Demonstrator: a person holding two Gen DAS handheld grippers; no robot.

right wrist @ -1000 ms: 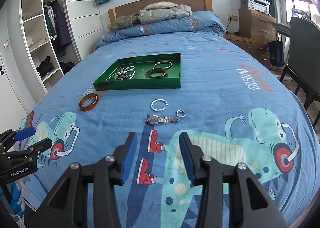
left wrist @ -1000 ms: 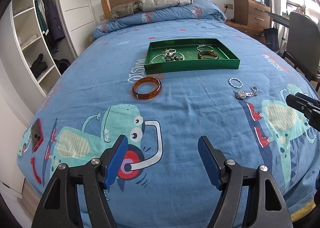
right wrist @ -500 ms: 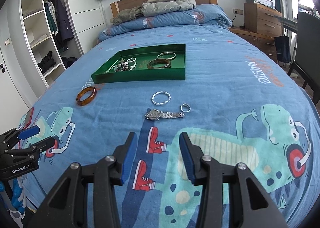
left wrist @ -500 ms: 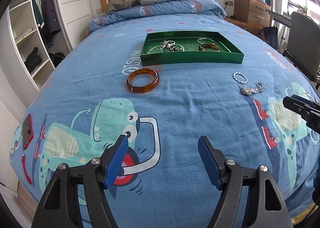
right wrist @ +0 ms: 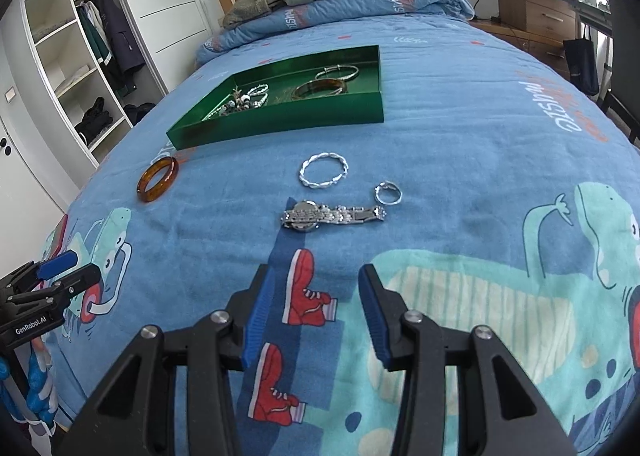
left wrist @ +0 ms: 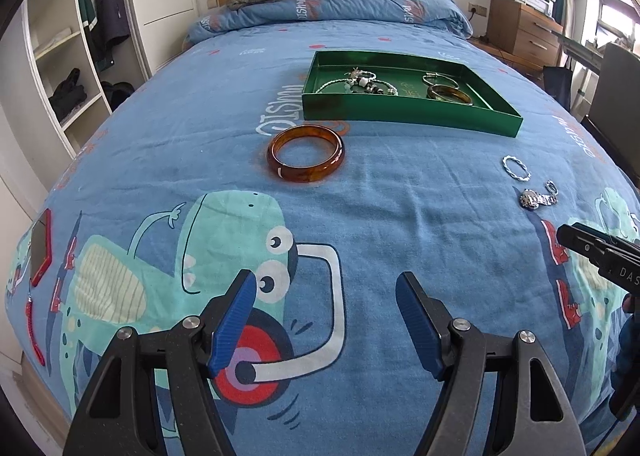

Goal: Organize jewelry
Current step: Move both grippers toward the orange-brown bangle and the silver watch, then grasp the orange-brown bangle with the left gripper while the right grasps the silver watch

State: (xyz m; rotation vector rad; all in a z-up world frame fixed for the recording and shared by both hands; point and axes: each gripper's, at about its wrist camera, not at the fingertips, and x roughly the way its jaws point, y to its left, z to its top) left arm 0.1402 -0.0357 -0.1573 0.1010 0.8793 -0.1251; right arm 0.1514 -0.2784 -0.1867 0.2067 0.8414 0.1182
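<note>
blue bedspread lies under left tongs and right tongs, both gaping, holding nothing.

An amber bangle lies flat on the blue bed cover, just in front of the green tray. To its right lie a twisted silver bracelet, a small silver ring and a silver watch, close together. The tray holds a brown bangle, a silver bangle and beaded pieces.
</note>
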